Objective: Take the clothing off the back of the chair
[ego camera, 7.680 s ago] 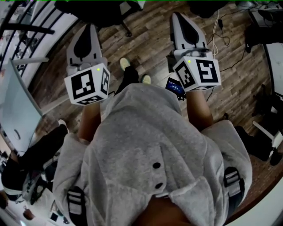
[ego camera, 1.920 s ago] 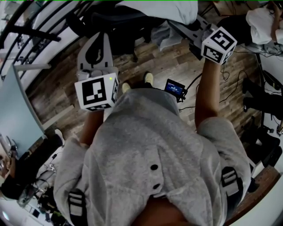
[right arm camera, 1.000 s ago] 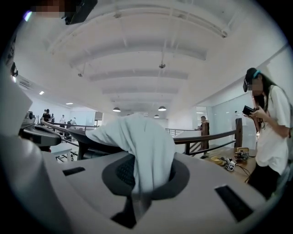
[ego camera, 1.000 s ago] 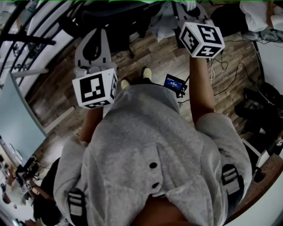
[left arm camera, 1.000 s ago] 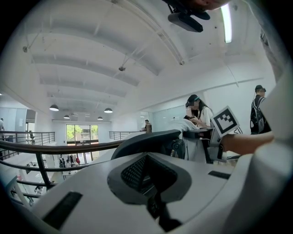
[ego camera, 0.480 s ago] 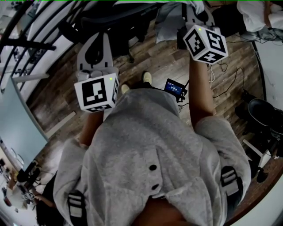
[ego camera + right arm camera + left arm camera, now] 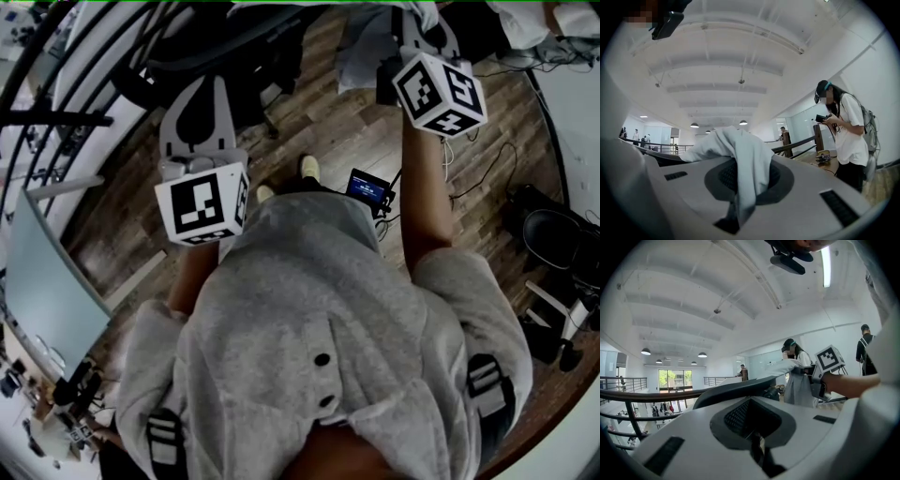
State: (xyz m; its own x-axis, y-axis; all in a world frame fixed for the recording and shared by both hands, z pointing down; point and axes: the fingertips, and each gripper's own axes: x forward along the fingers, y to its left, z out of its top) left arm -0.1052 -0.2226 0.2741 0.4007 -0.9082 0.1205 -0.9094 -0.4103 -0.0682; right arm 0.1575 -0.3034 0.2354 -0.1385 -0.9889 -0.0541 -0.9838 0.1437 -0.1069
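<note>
Chair (image 7: 230, 47): dark office chair straight ahead of me on the wood floor (image 7: 319, 122).

Clothing (image 7: 738, 140): pale garment. One end is draped across the top of the chair back and the rest hangs down on my right side of it. It's not clear of the chair yet.

Step, as I read it: grab is done, lift-off is in hand.

Right gripper (image 7: 743, 168): jaws clamped on a fold of the clothing. The cloth runs up out of the pinch and over toward the chair.

Left gripper (image 7: 210, 92): jaws together with nothing in them. It's near the chair's left side, touching nothing.

Next move, my call:
- Raise the right hand and draw it back toward me until the draped end slides off the back.
- The pinch looks like a narrow fold, so pull steadily with no jerk, or it could slip out.
- Watch for the cloth catching on the edge of the back.
- The left is free to take the trailing end if it drags, but it has to open first.
</note>
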